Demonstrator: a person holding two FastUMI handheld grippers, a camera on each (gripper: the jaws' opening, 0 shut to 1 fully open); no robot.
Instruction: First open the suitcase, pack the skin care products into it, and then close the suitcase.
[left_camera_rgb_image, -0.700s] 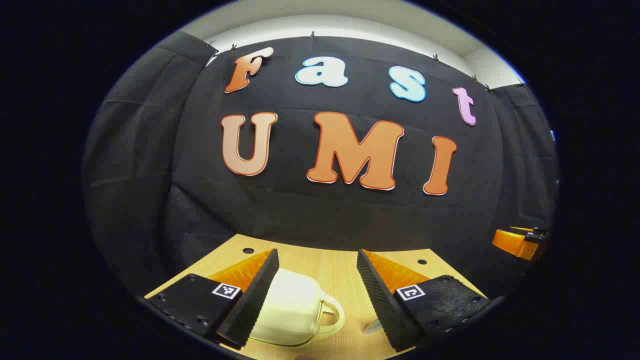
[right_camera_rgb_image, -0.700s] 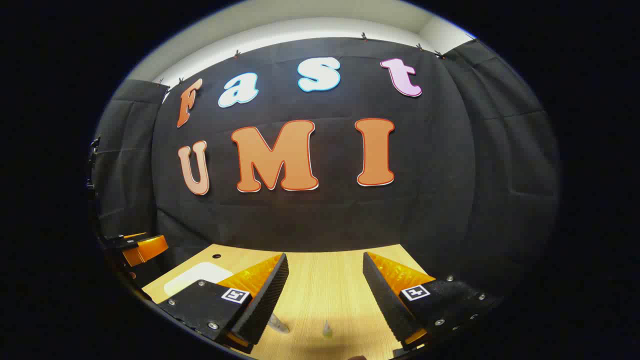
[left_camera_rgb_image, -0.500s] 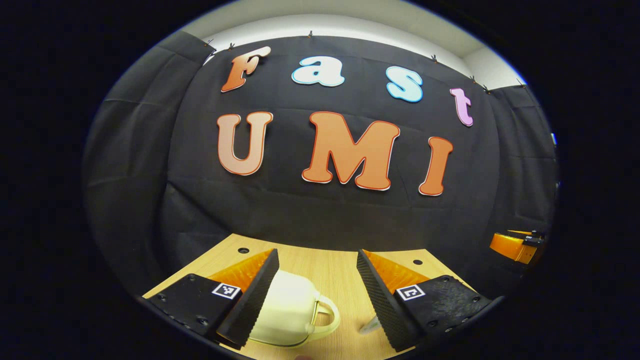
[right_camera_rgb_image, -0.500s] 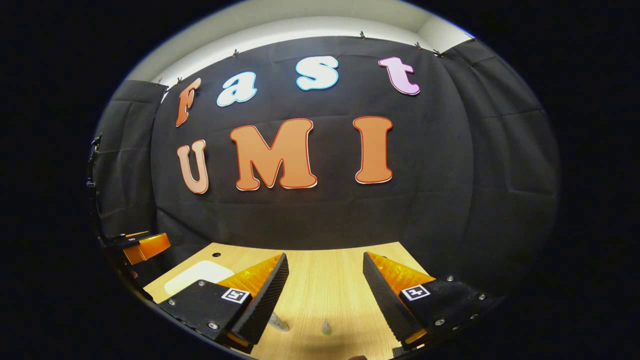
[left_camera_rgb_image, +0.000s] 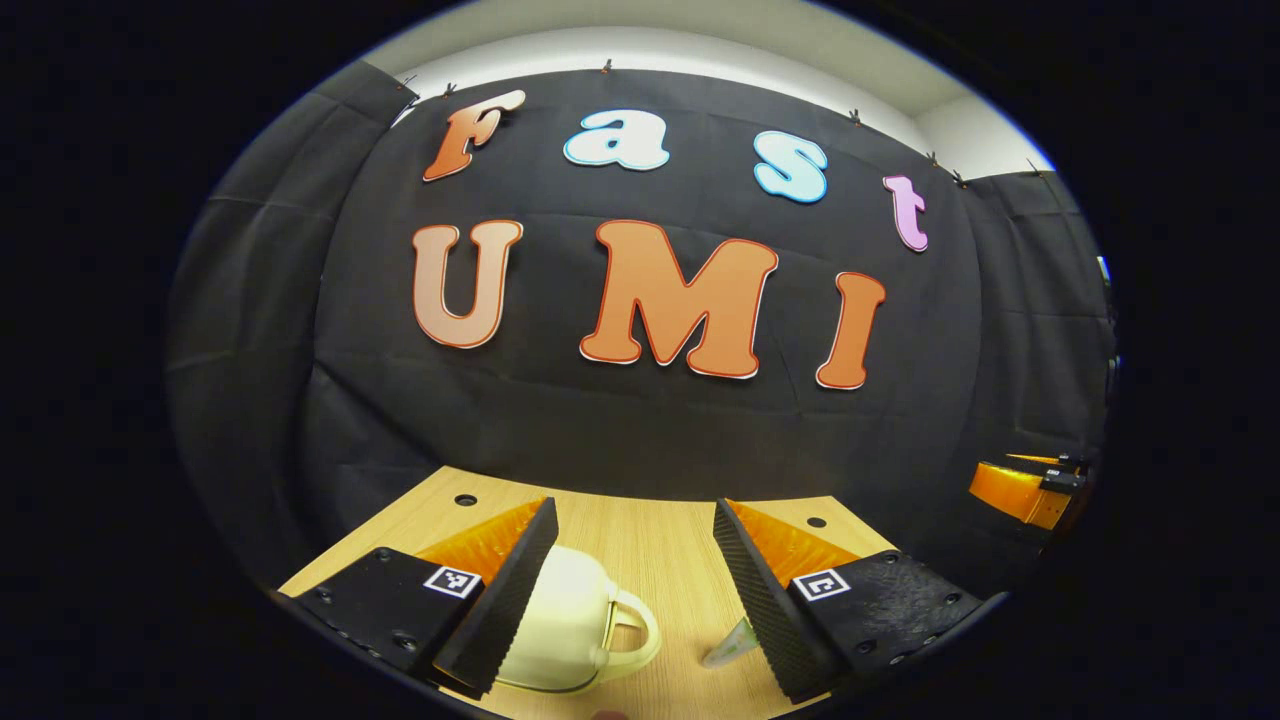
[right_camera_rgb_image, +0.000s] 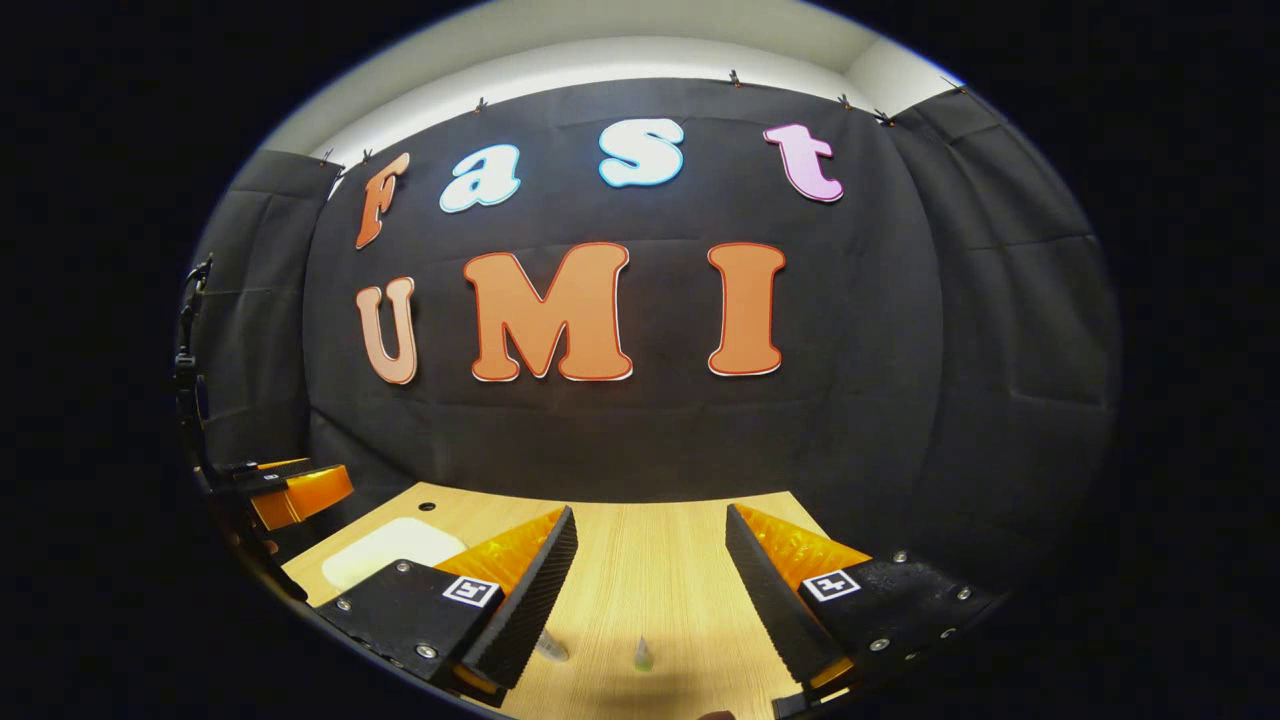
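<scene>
- In the left gripper view the left gripper (left_camera_rgb_image: 630, 575) sits at the bottom of the frame with its two fingers spread wide apart, nothing clamped between them.
- The suitcase (left_camera_rgb_image: 565, 625) lies on the wooden counter (left_camera_rgb_image: 655, 530) at lower centre of that view, just right of the left-hand finger, which hides part of it.
- It is small and cream-white, with rounded corners, a smooth shell and a looped carry handle (left_camera_rgb_image: 632, 630) of the same colour facing right; the lid is down and a thin dark seam runs round its lower edge.
- A small clear tube (left_camera_rgb_image: 728, 645), one of the skin care products, lies on the counter at lower right, just beside the right-hand finger and a little apart from the suitcase handle.
- At the far right edge of that view, the other gripper shows above the counter's level.
- In the right gripper view the right gripper (right_camera_rgb_image: 650, 580) is at the bottom of the frame, its fingers likewise held wide apart and gripping nothing.
- Between them, low in the frame, a tiny bottle (right_camera_rgb_image: 643, 655) stands on the counter, and the clear tube's end (right_camera_rgb_image: 551, 649) pokes out beside the left-hand finger.
- The suitcase appears there as a pale rounded slab (right_camera_rgb_image: 392, 548) at lower left, partly behind the finger mount.
</scene>
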